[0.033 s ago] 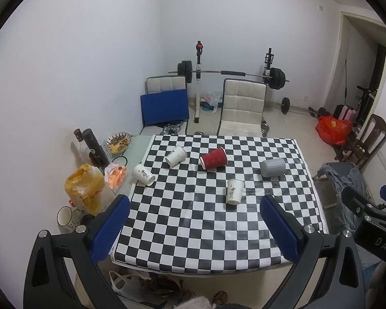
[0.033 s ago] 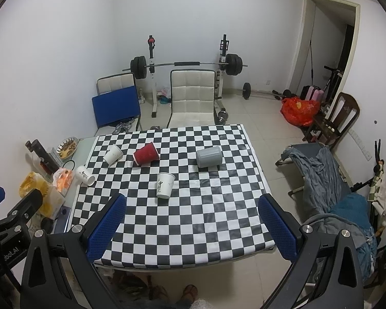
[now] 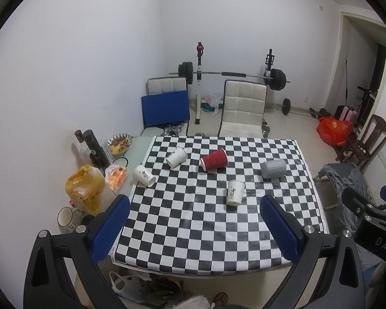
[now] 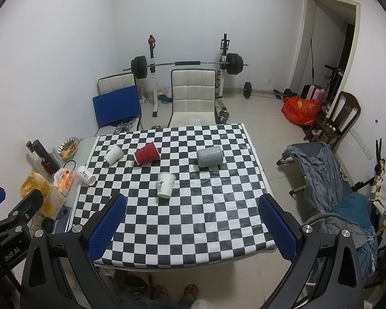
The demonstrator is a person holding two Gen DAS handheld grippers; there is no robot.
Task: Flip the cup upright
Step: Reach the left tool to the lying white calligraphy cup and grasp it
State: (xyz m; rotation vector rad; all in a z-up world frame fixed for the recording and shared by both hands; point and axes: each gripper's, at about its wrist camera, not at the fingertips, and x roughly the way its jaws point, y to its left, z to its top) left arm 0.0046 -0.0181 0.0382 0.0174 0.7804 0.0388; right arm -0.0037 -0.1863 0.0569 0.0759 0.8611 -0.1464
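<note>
Several cups lie on their sides on the black-and-white checked table [image 3: 193,231] [image 4: 193,221]. A red cup [image 3: 215,159] [image 4: 146,153] lies mid-table. A grey cup [image 3: 273,168] [image 4: 209,156] lies to its right. A white printed cup [image 3: 235,193] [image 4: 165,184] lies nearest me. Two more white cups [image 3: 177,156] [image 3: 143,176] lie at the left; they also show in the right wrist view [image 4: 113,153] [image 4: 86,175]. My left gripper [image 3: 193,229] and right gripper [image 4: 191,226] are open and empty, held high above the table's near edge.
Left of the cloth stand a dark bottle [image 3: 95,147], a bowl of food [image 3: 119,143], yellow bags [image 3: 86,188] and a mug [image 3: 67,219]. Chairs [image 3: 244,110] and a barbell rack [image 3: 231,74] stand behind the table. A cot with clothes [image 4: 329,180] is to the right.
</note>
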